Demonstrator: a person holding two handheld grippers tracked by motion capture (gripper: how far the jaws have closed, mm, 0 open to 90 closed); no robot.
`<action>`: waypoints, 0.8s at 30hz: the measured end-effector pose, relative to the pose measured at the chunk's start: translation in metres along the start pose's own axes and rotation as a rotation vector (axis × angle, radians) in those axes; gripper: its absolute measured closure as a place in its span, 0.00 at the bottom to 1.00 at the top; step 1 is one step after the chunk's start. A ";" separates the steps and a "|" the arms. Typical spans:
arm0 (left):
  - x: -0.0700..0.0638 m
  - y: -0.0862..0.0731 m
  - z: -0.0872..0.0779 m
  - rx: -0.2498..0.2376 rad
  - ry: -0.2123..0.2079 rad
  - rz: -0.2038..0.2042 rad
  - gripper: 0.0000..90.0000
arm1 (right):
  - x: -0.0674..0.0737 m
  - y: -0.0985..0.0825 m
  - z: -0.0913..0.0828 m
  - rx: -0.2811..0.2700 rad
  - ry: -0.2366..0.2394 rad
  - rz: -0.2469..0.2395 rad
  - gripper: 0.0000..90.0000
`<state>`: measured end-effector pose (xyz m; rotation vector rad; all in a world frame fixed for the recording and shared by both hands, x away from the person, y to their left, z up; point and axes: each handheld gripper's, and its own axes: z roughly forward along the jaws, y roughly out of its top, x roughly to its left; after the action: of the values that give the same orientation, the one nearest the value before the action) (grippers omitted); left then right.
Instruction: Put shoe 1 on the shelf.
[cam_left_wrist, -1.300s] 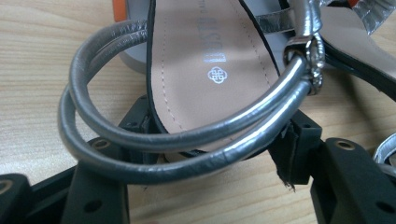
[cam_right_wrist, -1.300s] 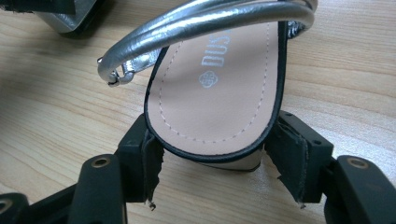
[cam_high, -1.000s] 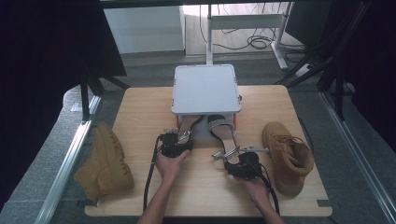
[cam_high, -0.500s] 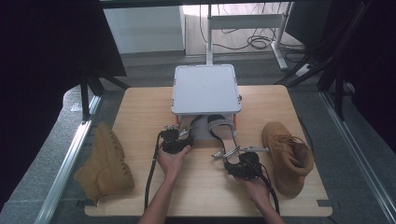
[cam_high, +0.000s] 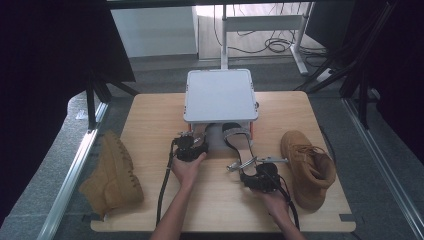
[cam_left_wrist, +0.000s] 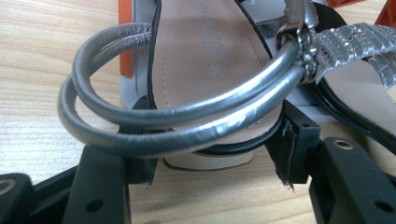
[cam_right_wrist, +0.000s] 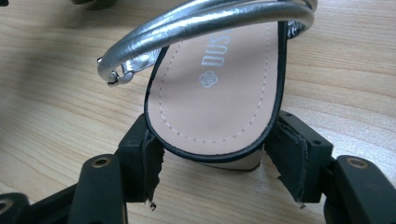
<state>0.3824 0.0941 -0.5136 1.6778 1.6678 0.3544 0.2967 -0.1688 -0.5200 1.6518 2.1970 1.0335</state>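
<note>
The left tongs (cam_high: 192, 145) grip the heel end of a silver-strapped sandal (cam_left_wrist: 205, 56), their two jaws pressed against either side of its sole, with the looped silver ankle strap (cam_left_wrist: 177, 112) arching just above them. The toe end of this sandal lies ahead of the tongs, tucked under the raised white lid of a shoebox (cam_high: 220, 95), so it is probably being slid into or out of the box. The right tongs (cam_high: 252, 175) clasp the heel of the second sandal (cam_right_wrist: 219, 88) in the same way, jaws tight against both edges of the sole, which lies flat on the wooden worktop (cam_high: 150, 120) and points ahead toward the box. Gripping at the narrow heel keeps the loose straps clear of the jaws.

A tan boot (cam_high: 307, 167) stands just right of the right tongs; its mate (cam_high: 112, 175) lies well left of the left tongs, hanging over the worktop's edge. The box's inside is hidden by its lid, and both sandals' toes are cut off in the gripper views.
</note>
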 end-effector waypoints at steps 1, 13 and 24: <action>0.000 0.000 0.001 0.001 0.004 -0.001 0.46 | 0.000 0.000 0.000 0.000 0.001 0.001 0.42; -0.002 0.005 0.006 0.001 0.023 0.013 0.46 | 0.000 0.002 -0.001 -0.018 0.003 0.029 0.43; -0.004 0.005 0.007 0.001 0.031 0.023 0.46 | 0.004 0.013 0.002 -0.029 -0.004 0.064 0.44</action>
<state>0.3898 0.0887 -0.5137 1.7015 1.6725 0.3929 0.3068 -0.1624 -0.5123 1.7201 2.1299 1.0713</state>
